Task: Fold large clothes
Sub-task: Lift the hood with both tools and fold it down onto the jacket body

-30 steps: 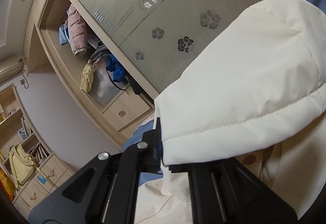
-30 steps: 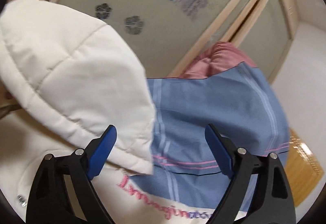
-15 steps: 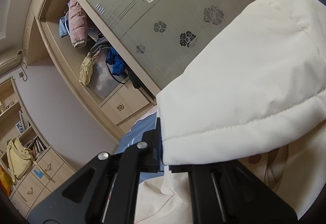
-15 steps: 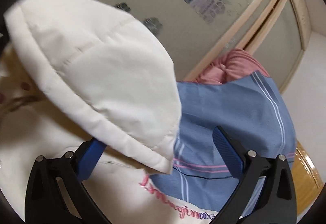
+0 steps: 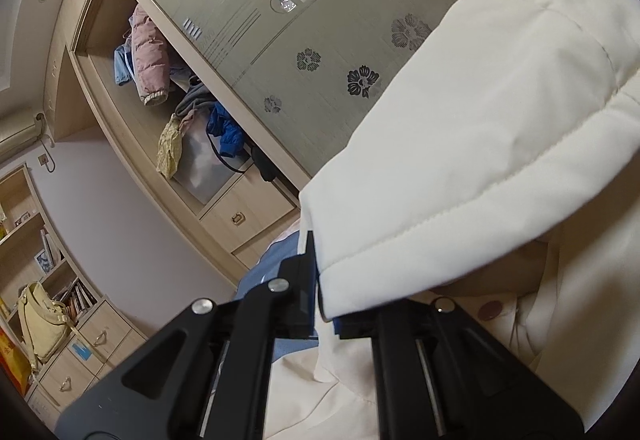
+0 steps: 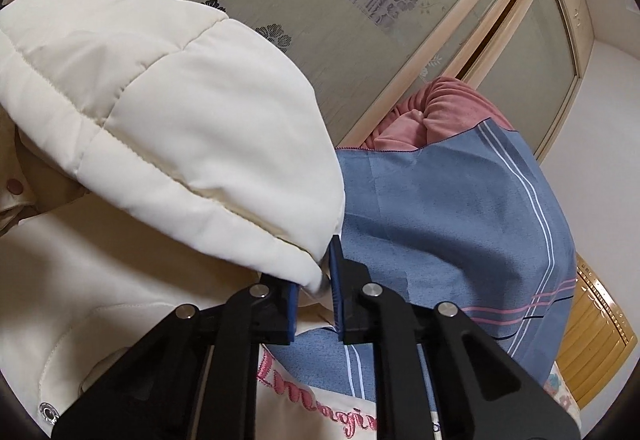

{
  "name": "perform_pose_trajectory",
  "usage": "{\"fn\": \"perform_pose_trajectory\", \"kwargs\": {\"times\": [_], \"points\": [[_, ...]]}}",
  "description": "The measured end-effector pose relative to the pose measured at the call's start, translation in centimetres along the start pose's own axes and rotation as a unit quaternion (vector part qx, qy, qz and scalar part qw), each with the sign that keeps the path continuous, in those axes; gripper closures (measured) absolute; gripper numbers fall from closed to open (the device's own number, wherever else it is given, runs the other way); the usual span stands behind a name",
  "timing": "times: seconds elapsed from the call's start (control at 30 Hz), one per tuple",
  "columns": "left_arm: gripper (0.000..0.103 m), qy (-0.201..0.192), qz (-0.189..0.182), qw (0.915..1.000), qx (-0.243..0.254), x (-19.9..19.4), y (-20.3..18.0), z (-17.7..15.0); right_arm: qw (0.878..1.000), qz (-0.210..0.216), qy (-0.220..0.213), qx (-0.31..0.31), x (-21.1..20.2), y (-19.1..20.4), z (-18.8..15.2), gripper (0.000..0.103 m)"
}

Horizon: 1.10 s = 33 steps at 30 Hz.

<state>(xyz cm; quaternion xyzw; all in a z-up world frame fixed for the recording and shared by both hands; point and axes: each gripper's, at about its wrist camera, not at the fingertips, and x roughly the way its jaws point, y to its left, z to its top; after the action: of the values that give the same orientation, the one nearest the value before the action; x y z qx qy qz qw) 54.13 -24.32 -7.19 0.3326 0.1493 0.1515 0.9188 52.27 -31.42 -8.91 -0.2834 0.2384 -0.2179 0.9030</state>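
right gripper [image 6: 316,304] is closing on the hood [image 6: 168,120] corner, cloth pinched between its blue pads. left gripper [image 5: 326,304] is clenched on the hood's other corner, hem right at its tips. the hood arches up ahead of both, over the jacket [image 6: 80,280] on the blue sheet [image 6: 440,220], likely so it folds flat onto the body.

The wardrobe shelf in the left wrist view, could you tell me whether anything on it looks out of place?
Yes: the clothes on the open wardrobe shelf lie in a loose, unfolded heap, and a yellowish garment dangles over its edge.
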Motion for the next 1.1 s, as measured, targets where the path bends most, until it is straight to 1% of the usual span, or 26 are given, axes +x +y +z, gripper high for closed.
{"fn": "perform_pose_trajectory", "kwargs": {"times": [0.07,0.13,0.2,0.23,0.27,0.3,0.37,0.4,0.43,0.5,0.57,0.6,0.63,0.67,0.73,0.8,0.87,0.9,0.93,0.97,1.0,1.03,1.07,1.1], "points": [[0.097,-0.001,-0.016,0.9998,-0.008,-0.8,0.6,0.1,1.000,-0.008,0.001,0.008,-0.7,-0.9,0.6,0.092],[0.097,-0.008,-0.018,0.9998,-0.007,-2.0,1.3,0.1,1.000,-0.013,0.000,0.020,-2.1,-2.1,1.1,0.092],[0.099,-0.007,-0.038,0.9992,-0.015,-3.8,2.5,-0.2,0.999,-0.002,-0.002,0.033,-4.1,-3.5,1.1,0.092],[0.099,-0.003,-0.060,0.9980,-0.022,-4.9,3.3,-0.6,0.999,0.002,0.005,0.035,-5.1,-4.1,0.9,0.093],[0.099,0.000,-0.069,0.9973,-0.024,-5.8,3.8,-1.0,0.999,0.005,0.021,0.035,-6.4,-4.6,0.6,0.093],[0.099,0.000,-0.075,0.9969,-0.027,-7.6,4.7,-1.6,0.999,0.004,0.031,0.035,-7.4,-4.9,0.3,0.093],[0.099,-0.002,-0.077,0.9966,-0.027,-10.1,5.8,-2.3,0.999,-0.004,0.041,0.030,-10.7,-5.2,-0.5,0.093],[0.099,0.004,-0.085,0.9959,-0.030,-11.5,6.5,-2.8,0.999,-0.004,0.046,0.028,-11.9,-5.5,-0.8,0.094],[0.099,0.010,-0.096,0.9947,-0.034,-12.8,7.3,-3.4,0.999,-0.002,0.046,0.030,-13.8,-6.0,-1.4,0.094],[0.099,0.018,-0.104,0.9939,-0.033,-15.1,8.5,-4.8,0.999,0.005,0.035,0.030,-17.4,-6.8,-2.8,0.094],[0.099,0.028,-0.113,0.9926,-0.034,-17.3,9.5,-6.8,0.999,0.021,0.024,0.031,-21.5,-7.5,-5.1,0.094],[0.099,0.035,-0.131,0.9902,-0.034,-18.6,9.9,-8.4,0.999,0.030,0.023,0.028,-23.1,-7.5,-6.2,0.094],[0.099,0.040,-0.144,0.9884,-0.028,-19.7,9.8,-10.0,0.999,0.031,0.025,0.021,-24.2,-7.4,-7.2,0.094],[0.099,0.045,-0.143,0.9885,-0.014,-20.7,9.3,-11.4,0.999,0.031,0.027,0.000,-25.7,-6.7,-8.7,0.094],[0.099,0.055,-0.140,0.9885,0.014,-22.2,8.3,-13.9,0.997,0.043,0.033,-0.049,-27.5,-5.3,-11.3,0.094],[0.098,0.068,-0.153,0.9856,0.026,-23.1,7.8,-15.6,0.993,0.059,0.037,-0.095,-28.4,-3.9,-13.6,0.094],[0.096,0.083,-0.152,0.9843,0.036,-23.0,7.4,-16.4,0.992,0.062,0.046,-0.099,-28.2,-3.1,-14.4,0.094],[0.094,0.097,-0.150,0.9831,0.039,-22.5,7.3,-16.6,0.993,0.062,0.057,-0.085,-28.1,-2.8,-14.3,0.092],[0.091,0.105,-0.150,0.9824,0.038,-22.3,7.6,-16.7,0.992,0.072,0.073,-0.069,-27.9,-2.6,-14.2,0.084],[0.074,0.115,-0.150,0.9814,0.034,-22.0,7.8,-16.7,0.991,0.086,0.088,-0.055,-27.9,-2.6,-14.0,0.076],[0.051,0.124,-0.157,0.9792,0.031,-21.8,8.2,-16.9,0.988,0.109,0.097,-0.047,-28.1,-2.5,-13.9,0.050],[0.019,0.131,-0.156,0.9785,0.028,-21.7,8.7,-17.0,0.987,0.126,0.087,-0.050,-28.9,-2.5,-13.9,0.026],[0.008,0.129,-0.144,0.9807,0.028,-21.7,9.4,-17.3,0.987,0.132,0.061,-0.063,-30.1,-2.8,-14.1,0.020],[0.006,0.129,-0.152,0.9796,0.029,-21.9,10.0,-17.5,0.987,0.134,0.042,-0.077,-31.0,-3.0,-14.1,0.013]]}}
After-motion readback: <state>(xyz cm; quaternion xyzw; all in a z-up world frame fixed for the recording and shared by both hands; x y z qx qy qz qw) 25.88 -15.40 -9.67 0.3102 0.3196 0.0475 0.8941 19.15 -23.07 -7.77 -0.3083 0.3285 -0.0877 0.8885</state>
